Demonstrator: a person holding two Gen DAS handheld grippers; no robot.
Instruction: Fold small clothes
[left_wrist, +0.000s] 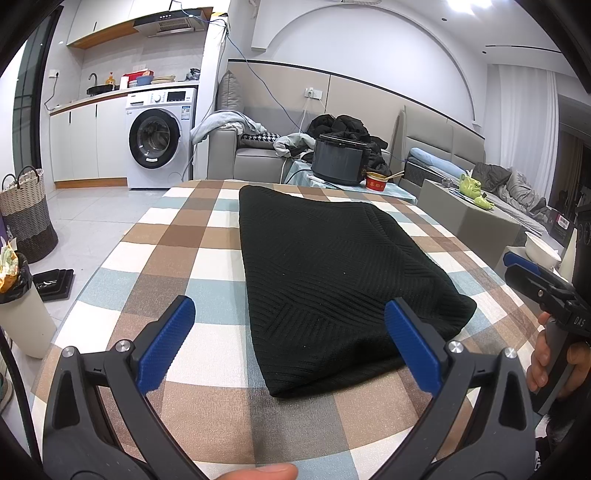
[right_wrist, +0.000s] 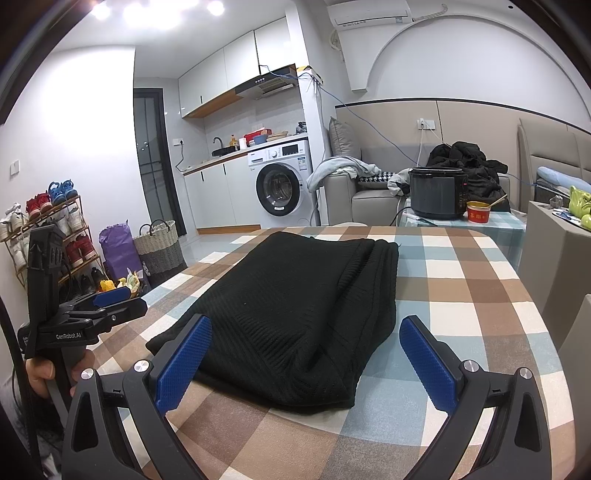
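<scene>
A black knitted garment (left_wrist: 332, 273) lies folded into a thick oblong on the checked tablecloth (left_wrist: 177, 236); it also fills the middle of the right wrist view, garment (right_wrist: 295, 310). My left gripper (left_wrist: 290, 321) hovers open just short of the garment's near edge, its blue pads wide apart and empty. My right gripper (right_wrist: 306, 343) is open too, above the near end of the garment, nothing between its pads. Each gripper shows in the other's view at the frame edge: the right gripper (left_wrist: 532, 273) held by a hand, the left gripper (right_wrist: 110, 302) likewise.
Beyond the table's far end stand a dark cooker (right_wrist: 437, 192), a red cup (right_wrist: 478, 212), a sofa with clothes and a washing machine (left_wrist: 157, 138). A woven basket (left_wrist: 26, 214) and a bin sit on the floor to the left. A grey box (left_wrist: 472, 218) stands at the right.
</scene>
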